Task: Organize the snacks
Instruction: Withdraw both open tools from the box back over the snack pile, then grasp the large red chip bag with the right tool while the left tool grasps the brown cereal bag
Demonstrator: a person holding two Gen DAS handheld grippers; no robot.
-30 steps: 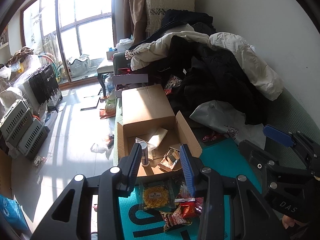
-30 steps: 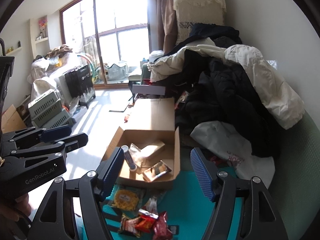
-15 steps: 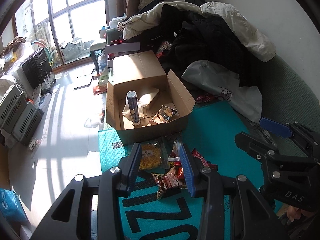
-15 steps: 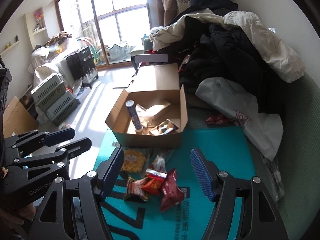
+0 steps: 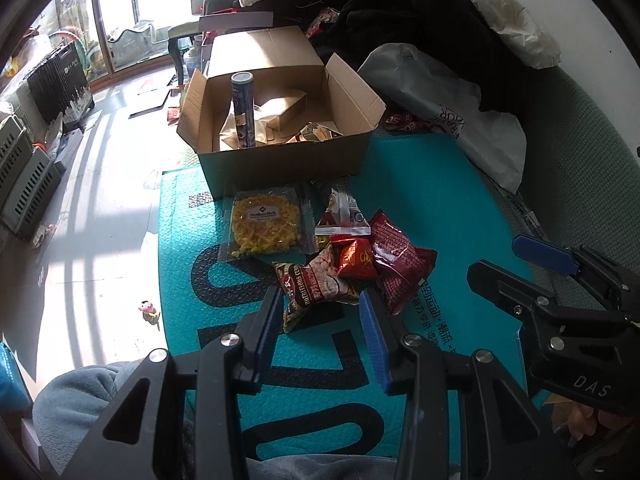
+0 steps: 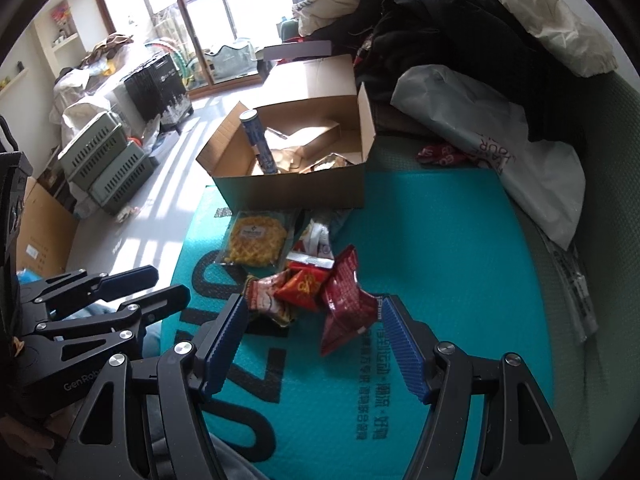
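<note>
Both grippers, left (image 5: 320, 312) and right (image 6: 310, 330), are spread apart and empty above the snack pile (image 5: 352, 264) on the mat (image 5: 420, 200), just before the box (image 5: 280, 160). Select one outer packet, such as the dark red bag (image 6: 344, 304); clamp its crimped edge, not its contents.

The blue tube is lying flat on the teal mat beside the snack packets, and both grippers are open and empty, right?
Not quite. The blue tube stands upright inside the cardboard box, as the left wrist view shows, not on the teal mat. The left gripper and right gripper are indeed open and empty.
</note>
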